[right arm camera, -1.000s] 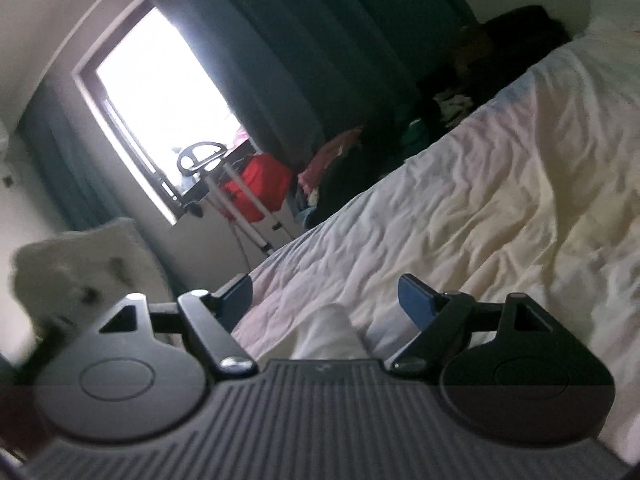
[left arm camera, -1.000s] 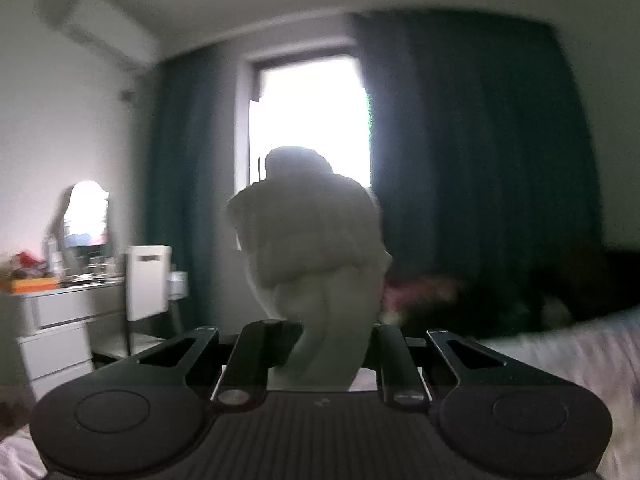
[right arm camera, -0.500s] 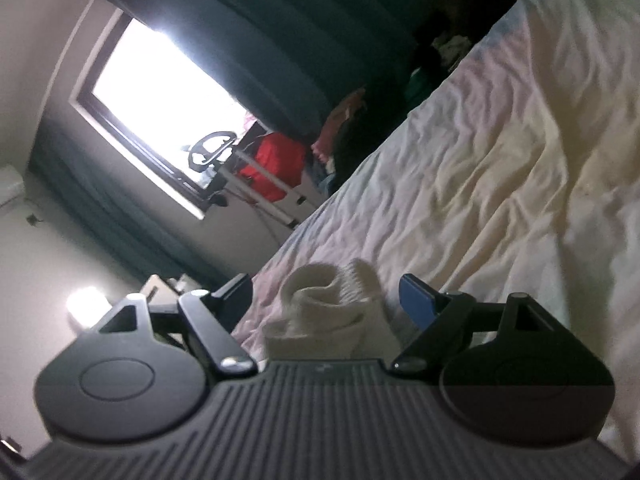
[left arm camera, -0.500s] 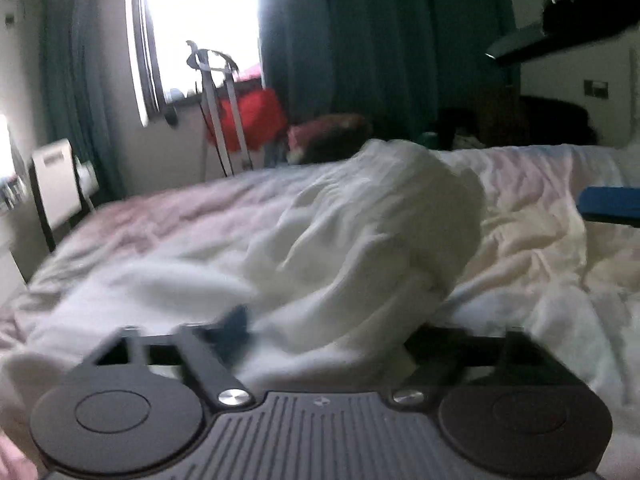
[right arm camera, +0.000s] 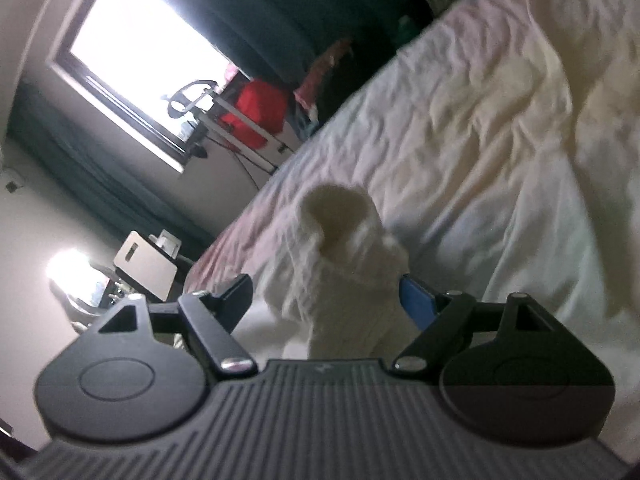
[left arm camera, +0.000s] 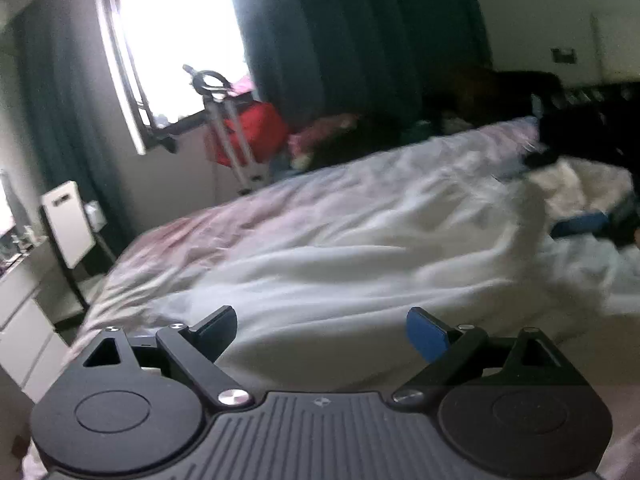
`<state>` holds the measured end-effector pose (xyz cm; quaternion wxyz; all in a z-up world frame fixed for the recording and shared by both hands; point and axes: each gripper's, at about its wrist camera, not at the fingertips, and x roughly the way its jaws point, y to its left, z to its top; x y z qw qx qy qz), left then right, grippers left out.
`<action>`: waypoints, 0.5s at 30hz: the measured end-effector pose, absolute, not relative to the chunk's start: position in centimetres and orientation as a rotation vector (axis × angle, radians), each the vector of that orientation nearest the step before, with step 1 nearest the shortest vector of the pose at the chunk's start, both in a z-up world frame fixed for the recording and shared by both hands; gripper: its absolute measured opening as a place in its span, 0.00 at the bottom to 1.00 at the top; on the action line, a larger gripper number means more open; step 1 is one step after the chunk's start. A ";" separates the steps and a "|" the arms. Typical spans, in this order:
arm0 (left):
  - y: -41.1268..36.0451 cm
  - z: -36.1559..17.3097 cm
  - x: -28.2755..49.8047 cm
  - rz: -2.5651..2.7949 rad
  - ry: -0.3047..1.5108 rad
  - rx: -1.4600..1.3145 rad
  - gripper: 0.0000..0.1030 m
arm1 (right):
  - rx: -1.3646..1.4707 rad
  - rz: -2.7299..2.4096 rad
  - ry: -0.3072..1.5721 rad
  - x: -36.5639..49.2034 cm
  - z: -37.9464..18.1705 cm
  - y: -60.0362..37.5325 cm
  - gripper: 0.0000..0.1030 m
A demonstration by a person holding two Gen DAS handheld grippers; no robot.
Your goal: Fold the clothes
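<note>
A white knit garment [left arm camera: 360, 272] lies spread and blurred across the bed [left arm camera: 240, 220]. My left gripper [left arm camera: 322, 328] hovers just above its near part. Its jaws are opening and stand wide, and no pad presses on the cloth. In the right wrist view a bunched, raised part of the same white garment [right arm camera: 344, 240] stands between the jaws of my right gripper [right arm camera: 328, 300]. Those jaws are wide apart. The cloth lies against the blue fingertip [right arm camera: 416, 304] and stays clear of the black one. The right gripper's blue fingertip [left arm camera: 580, 222] also shows at the far right of the left wrist view.
The rumpled cream and pink sheet [right arm camera: 500, 120] covers the bed. Beyond its far edge are a bright window [left arm camera: 176, 40], dark curtains [left arm camera: 360, 32], a red bag on a white rack [left arm camera: 256, 136] and a dark pile of clothes [left arm camera: 360, 136]. A white chair [left arm camera: 68, 224] and drawers [left arm camera: 20, 320] stand on the left.
My left gripper held the white garment up before the window, then let go and swung down over the bed, where the garment now lies. My right gripper sank and rolled; the bunched cloth rose between its jaws.
</note>
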<state>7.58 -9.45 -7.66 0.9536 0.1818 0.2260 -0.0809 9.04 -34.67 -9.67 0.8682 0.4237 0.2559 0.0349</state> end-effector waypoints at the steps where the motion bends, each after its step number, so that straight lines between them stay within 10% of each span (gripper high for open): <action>1: -8.8 -7.7 7.7 -0.157 0.467 0.357 0.91 | 0.922 0.068 0.548 9.2 -10.4 -34.5 0.80; 8: -6.3 -8.8 8.0 -0.138 0.484 0.268 0.92 | 0.999 0.025 0.572 9.6 -12.7 -33.6 0.80; 15: -4.6 -8.9 8.1 -0.115 0.487 0.223 0.95 | 0.852 -0.034 0.535 10.1 -11.8 -31.7 0.55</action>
